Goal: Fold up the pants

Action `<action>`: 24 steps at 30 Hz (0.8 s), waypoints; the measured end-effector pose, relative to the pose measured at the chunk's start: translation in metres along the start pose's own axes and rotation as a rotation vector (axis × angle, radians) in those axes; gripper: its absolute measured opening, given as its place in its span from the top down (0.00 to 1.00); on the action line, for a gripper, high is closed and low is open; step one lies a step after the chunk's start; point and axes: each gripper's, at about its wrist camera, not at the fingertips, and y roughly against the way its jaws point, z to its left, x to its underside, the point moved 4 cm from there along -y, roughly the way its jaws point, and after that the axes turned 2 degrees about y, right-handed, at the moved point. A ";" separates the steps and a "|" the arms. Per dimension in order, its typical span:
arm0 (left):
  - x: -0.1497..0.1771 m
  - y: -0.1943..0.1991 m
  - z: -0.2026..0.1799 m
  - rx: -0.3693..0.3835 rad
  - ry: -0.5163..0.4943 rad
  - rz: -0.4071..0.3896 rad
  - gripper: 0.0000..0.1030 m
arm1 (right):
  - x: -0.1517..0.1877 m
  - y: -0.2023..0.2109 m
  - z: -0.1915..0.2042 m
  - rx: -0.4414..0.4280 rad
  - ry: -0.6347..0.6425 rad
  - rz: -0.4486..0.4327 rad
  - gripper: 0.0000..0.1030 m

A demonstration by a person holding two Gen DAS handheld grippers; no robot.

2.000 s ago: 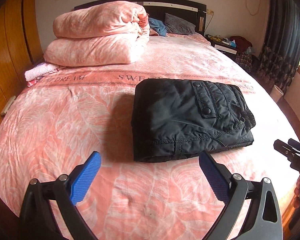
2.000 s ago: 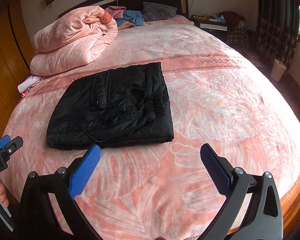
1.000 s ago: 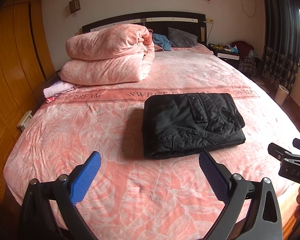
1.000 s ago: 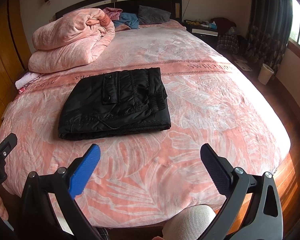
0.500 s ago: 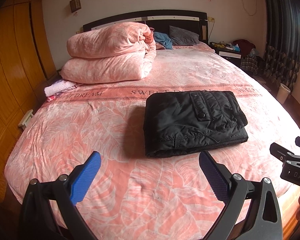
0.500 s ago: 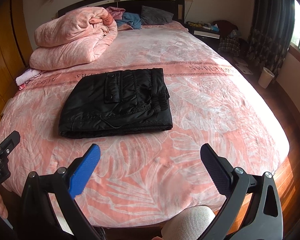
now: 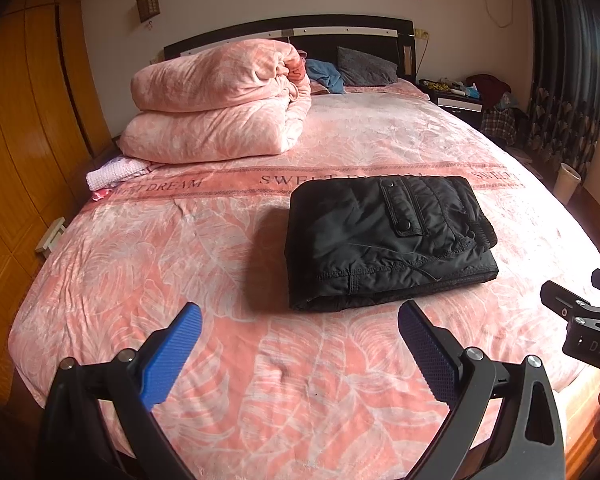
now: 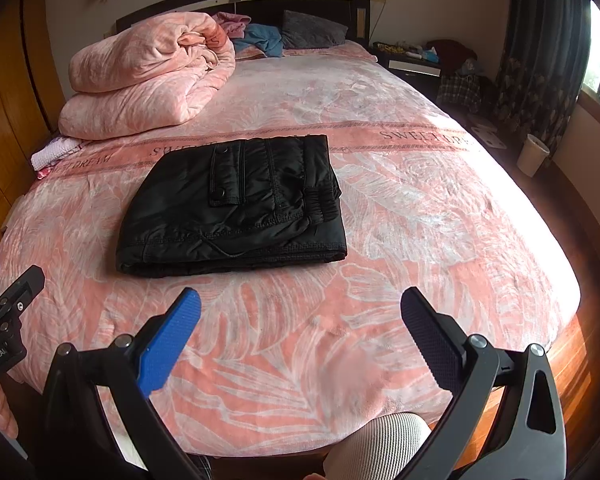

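The black pants (image 7: pixel 388 240) lie folded into a thick rectangle on the pink bed (image 7: pixel 180 264), pocket flap on top. They also show in the right wrist view (image 8: pixel 236 208). My left gripper (image 7: pixel 300 336) is open and empty, held above the bed's near edge, short of the pants. My right gripper (image 8: pixel 300 320) is open and empty, also back from the pants near the foot of the bed. Each gripper appears at the edge of the other's view.
A folded pink duvet (image 7: pixel 216 100) lies at the back left by the headboard (image 7: pixel 292 32). Wooden wardrobe (image 7: pixel 20 120) on the left. Nightstand (image 8: pixel 412 64), curtain (image 8: pixel 540 60) and a white bin (image 8: pixel 532 154) on the right. A knee (image 8: pixel 380 448) shows below.
Both grippers pulled back from the folded pants over the last two seconds, then edged slightly closer again. The pants have not moved. Both grippers stayed open.
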 end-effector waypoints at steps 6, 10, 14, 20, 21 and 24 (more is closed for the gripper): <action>0.001 -0.003 0.000 0.001 -0.002 0.006 0.04 | 0.000 0.000 0.000 0.002 0.000 0.002 0.03; 0.001 -0.004 0.000 0.003 -0.002 0.008 0.04 | 0.000 -0.004 0.000 0.003 0.002 0.002 0.03; 0.002 -0.005 0.001 0.003 -0.003 0.009 0.04 | 0.000 -0.005 0.000 0.002 0.008 0.001 0.03; 0.002 -0.006 0.001 0.002 -0.002 0.011 0.04 | 0.000 -0.005 0.003 -0.001 0.011 0.000 0.03; 0.002 -0.006 0.002 0.002 -0.002 0.011 0.04 | 0.000 -0.005 0.003 -0.002 0.011 0.000 0.03; 0.002 -0.006 0.002 0.002 -0.002 0.011 0.04 | 0.000 -0.005 0.003 -0.001 0.011 0.001 0.03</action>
